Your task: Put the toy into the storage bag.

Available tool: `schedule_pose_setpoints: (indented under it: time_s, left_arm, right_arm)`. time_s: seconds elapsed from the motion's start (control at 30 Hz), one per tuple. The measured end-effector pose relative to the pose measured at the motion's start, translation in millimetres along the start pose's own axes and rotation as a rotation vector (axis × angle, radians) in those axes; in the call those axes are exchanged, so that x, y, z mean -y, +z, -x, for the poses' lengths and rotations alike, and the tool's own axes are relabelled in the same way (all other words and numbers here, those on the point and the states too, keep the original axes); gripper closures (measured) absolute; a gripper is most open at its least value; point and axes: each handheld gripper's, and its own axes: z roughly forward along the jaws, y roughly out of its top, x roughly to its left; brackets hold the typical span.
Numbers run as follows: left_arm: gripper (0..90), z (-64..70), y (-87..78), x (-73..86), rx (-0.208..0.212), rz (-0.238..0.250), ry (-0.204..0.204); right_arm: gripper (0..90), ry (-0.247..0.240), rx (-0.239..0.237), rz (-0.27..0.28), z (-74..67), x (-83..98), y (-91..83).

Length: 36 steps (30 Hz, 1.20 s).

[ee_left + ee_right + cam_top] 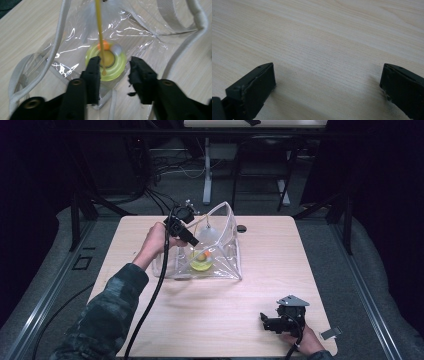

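While the left hand hovers at the far side of the bench (pixel 150 330), the left gripper (pixel 192 241) points down into a clear bag (pixel 227 255) that stands open near the middle. A yellow-green ring (pixel 201 262) with a bit of orange lies on the bag's bottom. The right gripper (pixel 272 324) rests near the front edge, well apart from the bag, with a small metal clip (pixel 330 333) just beside that hand. A dark round hole (pixel 242 228) sits in the bench behind the bag.

Looking along the left gripper (pixel 113 68), its jaws stand apart with nothing clamped; the ring (pixel 106 62) lies beyond them under a thin yellow rod (pixel 100 32) that hangs down to its centre. The bag's film (pixel 140 32) looks soft, slick and crinkly, likely light and floppy, so the white strap (pixel 58 37) along its edge seems the surest hold. The ring looks rigid and smooth, best pinched across its rim. Film and straps crowd any reach.

Along the right gripper (pixel 327 82), the jaws are wide apart over bare wood (pixel 324 37).
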Motion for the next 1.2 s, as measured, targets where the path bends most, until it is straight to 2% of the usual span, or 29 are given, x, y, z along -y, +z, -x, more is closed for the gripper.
schedule_pose_setpoints:
  time_s: [0.03,0.2,0.47,0.67,0.9,1.2]
  left_arm:
    - [55.1,0.4,-2.2,0.5,-0.004,0.000,0.001]
    - [38.8,-0.6,-16.5,6.0,-0.002,0.026,-0.001]
    - [18.3,-1.2,-45.6,18.4,-0.053,0.086,-0.010]
    - [14.3,-13.5,-59.2,31.5,-0.077,0.104,-0.039]
    - [2.4,-30.8,-67.5,51.3,-0.112,0.116,-0.087]
    - [0.0,-49.3,-76.1,78.9,-0.136,0.144,-0.152]
  right_arm:
    - [0.0,0.000,0.000,0.000,0.0,0.0,0.0]
    - [0.0,0.000,0.000,0.000,0.0,0.0,0.0]
    - [0.0,0.002,0.000,0.002,-0.2,0.0,0.2]
    - [0.0,0.002,0.000,0.002,-0.2,0.0,0.2]
    - [0.0,0.002,0.000,0.002,-0.2,0.0,0.2]
    - [0.0,0.002,0.000,0.002,-0.2,0.0,0.2]
